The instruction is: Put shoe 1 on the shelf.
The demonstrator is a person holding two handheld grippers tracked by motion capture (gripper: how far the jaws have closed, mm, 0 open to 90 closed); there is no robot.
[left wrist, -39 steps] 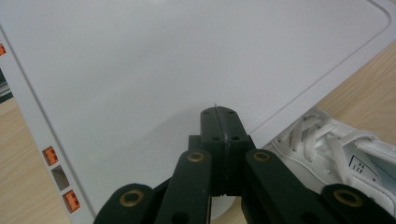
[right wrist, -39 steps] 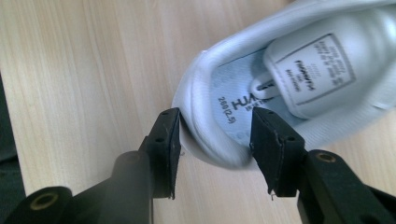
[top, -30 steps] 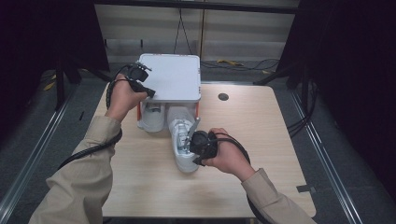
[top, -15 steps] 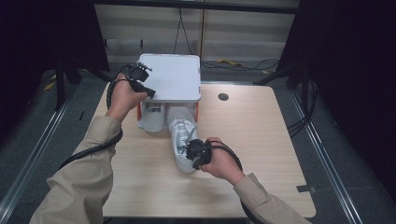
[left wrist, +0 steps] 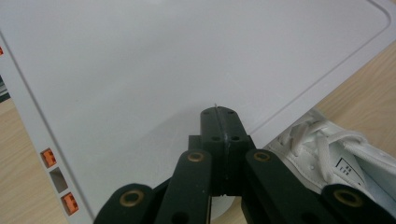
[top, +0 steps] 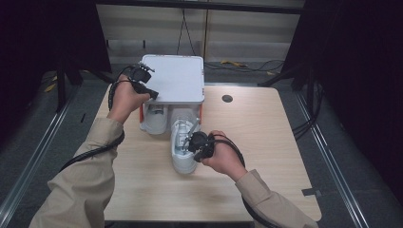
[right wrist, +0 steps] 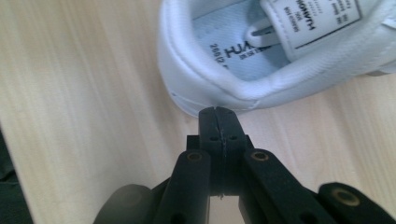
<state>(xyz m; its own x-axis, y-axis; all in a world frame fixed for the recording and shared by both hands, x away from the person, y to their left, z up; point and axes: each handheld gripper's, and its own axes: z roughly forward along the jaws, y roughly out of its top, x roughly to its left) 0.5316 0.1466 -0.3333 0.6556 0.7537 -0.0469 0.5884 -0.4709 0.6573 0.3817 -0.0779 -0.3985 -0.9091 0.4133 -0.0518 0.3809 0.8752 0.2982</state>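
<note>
Pale wood grain is running across the counter (top: 266, 142), and a white sneaker (top: 183, 145) is lying near its middle, heel toward the person's edge, toe pointing under a white lid (top: 175, 79). Its leather is looking smooth and clean, with a padded collar; the tongue label and the pale blue insole are carrying printed letters that are starting "HUA", the rest cut off. A second white sneaker (top: 154, 118) is sitting just beside it, partly under the lid, laces showing. The right hand-held gripper (right wrist: 218, 112) is resting at the first sneaker's heel with its jaws pressed together, gripping nothing. The left hand-held gripper (left wrist: 218, 112) is lying over the lid's near left corner, jaws likewise closed.
</note>
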